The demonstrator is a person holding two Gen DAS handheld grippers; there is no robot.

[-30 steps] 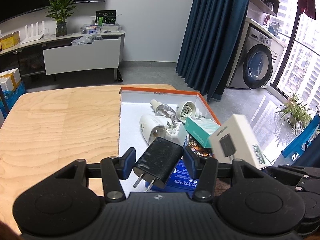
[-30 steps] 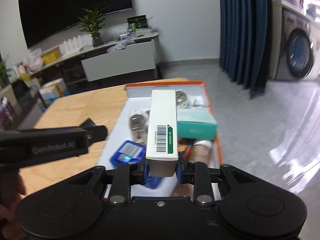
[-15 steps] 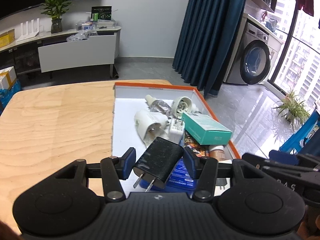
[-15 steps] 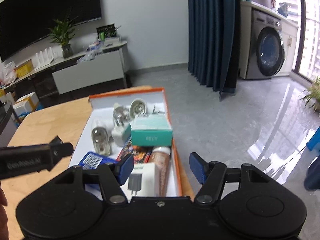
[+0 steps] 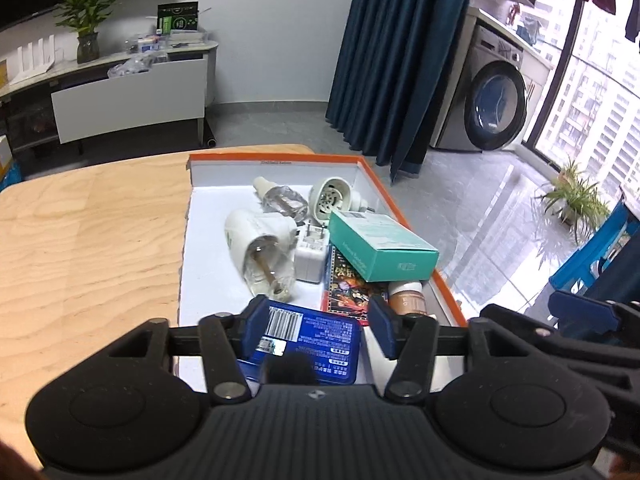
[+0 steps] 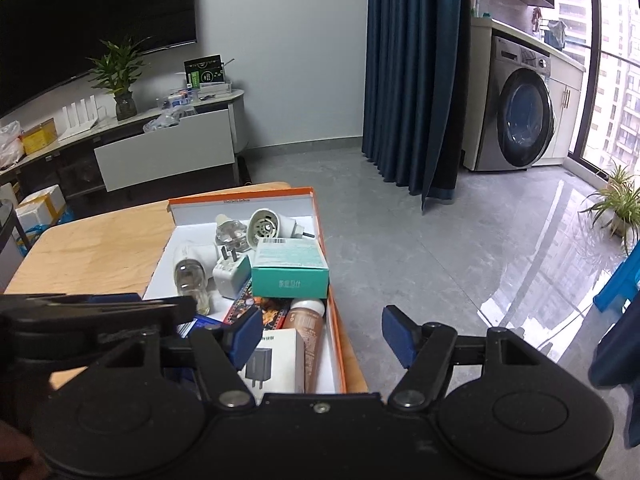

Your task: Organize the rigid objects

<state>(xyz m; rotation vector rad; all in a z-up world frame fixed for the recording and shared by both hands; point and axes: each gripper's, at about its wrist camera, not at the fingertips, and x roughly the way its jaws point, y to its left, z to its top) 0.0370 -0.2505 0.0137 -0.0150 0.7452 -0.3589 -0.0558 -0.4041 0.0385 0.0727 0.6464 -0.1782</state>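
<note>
The left gripper [image 5: 318,320] has a matte black ribbed body, two round bosses at 7 and 5 o'clock, silver pivot screws and blue fingertip pads [image 5: 380,326]. The right gripper [image 6: 322,336] looks alike.

The left gripper [image 5: 316,322] hovers with its blue-padded fingers [image 5: 255,316] spread wide apart, nothing clamped between them, pointing forward over the near end of the orange-rimmed box [image 5: 412,224]. The right gripper [image 6: 322,334] sits just beside it on the right, jaws likewise parted and holding nothing, straddling the box's right rim near the tabletop's [image 5: 88,240] right edge.
</note>
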